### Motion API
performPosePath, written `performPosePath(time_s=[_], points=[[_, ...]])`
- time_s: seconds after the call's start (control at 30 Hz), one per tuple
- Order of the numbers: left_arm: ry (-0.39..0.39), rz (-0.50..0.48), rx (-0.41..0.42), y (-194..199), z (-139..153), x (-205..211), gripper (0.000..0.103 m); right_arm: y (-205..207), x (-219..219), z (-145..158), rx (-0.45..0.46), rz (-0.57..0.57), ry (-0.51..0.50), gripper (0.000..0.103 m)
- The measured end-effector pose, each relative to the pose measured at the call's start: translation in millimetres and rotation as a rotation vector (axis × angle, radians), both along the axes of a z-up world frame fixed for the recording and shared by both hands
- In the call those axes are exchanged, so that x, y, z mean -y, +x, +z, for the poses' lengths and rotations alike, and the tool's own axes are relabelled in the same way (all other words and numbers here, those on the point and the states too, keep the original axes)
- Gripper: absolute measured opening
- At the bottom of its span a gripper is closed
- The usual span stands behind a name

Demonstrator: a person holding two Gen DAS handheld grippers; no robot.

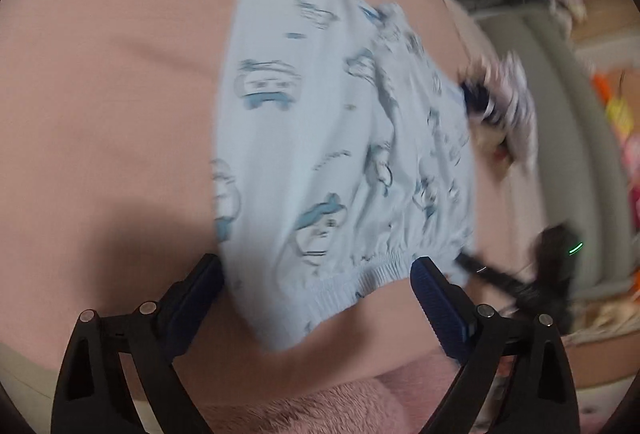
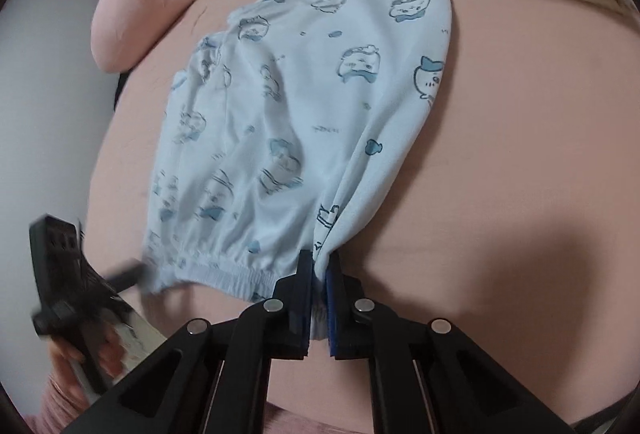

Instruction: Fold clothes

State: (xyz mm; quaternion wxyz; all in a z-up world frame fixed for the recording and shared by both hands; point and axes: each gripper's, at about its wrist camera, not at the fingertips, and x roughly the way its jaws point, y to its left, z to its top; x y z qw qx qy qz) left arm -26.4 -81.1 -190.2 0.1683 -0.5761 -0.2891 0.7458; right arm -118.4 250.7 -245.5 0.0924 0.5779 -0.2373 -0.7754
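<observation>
Blue-printed shorts (image 2: 304,106) waistband pinched in right tool (image 2: 319,304); left tool (image 1: 316,298), apparently empty, gapes beside it.

Blue printed shorts (image 1: 320,138) between spread jaws

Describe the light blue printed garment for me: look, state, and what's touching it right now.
The light blue garment looks like soft thin fabric printed with darker blue cartoon faces, with a gathered elastic band along its near edge. It lies mostly flat, somewhat wrinkled, on the pink sheet. The right gripper is shut on the band's corner, pulling it taut. The left gripper is open, straddling the band without pinching it.
</observation>
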Motion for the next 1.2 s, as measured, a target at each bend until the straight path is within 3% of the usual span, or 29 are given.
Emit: performPosePath(time_s=[0.1, 0.13, 0.2, 0.3, 0.4, 0.53, 0.63, 0.73, 0.87, 1.0, 1.2], points=[[-0.095, -0.014, -0.006, 2.0, 2.5, -6.0, 0.064, 2.3, -5.1, -6.7, -0.001, -0.024, -0.051, 0.005], [-0.149, -0.021, -0.012, 2.8, 4.2, -9.6, 0.045, 2.7, -2.9, -2.2, -0.013, -0.019, -0.047, 0.005], [-0.232, -0.016, -0.01, 4.5, 6.1, -7.6, 0.021, 3.4, 1.6, 6.9, -0.036, -0.009, -0.038, 0.005], [-0.155, 0.013, 0.006, 6.7, 5.7, -0.6, 0.006, 4.5, 8.2, 20.4, -0.07, 0.005, -0.025, 0.004], [-0.133, 0.019, -0.041, 10.9, 21.1, -1.6, 0.004, 5.7, 14.9, 33.9, -0.105, 0.019, -0.012, 0.003], [-0.096, 0.022, -0.179, 9.1, 69.3, -2.8, 0.004, 7.2, 23.8, 52.0, -0.151, 0.039, 0.006, 0.003], [-0.083, 0.012, -0.203, 5.0, 85.1, 0.3, 0.005, 0.1, 19.4, 81.9, -0.21, 0.036, 0.001, 0.003], [-0.086, 0.014, -0.128, 7.5, 61.1, 4.1, 0.005, 12.6, -10.2, 75.7, -0.16, 0.025, -0.018, 0.004], [-0.047, 0.058, -0.001, 19.3, 19.9, 15.6, 0.006, 19.4, -29.9, 36.3, -0.029, 0.03, 0.018, 0.007], [-0.017, 0.094, 0.044, 23.3, 3.1, 17.9, 0.012, 24.0, -27.2, 12.5, 0.017, 0.036, 0.068, 0.007], [0.032, 0.097, 0.076, 30.8, -4.0, 20.7, 0.022, 22.5, -27.7, 0.3, 0.043, 0.037, 0.05, 0.015]])
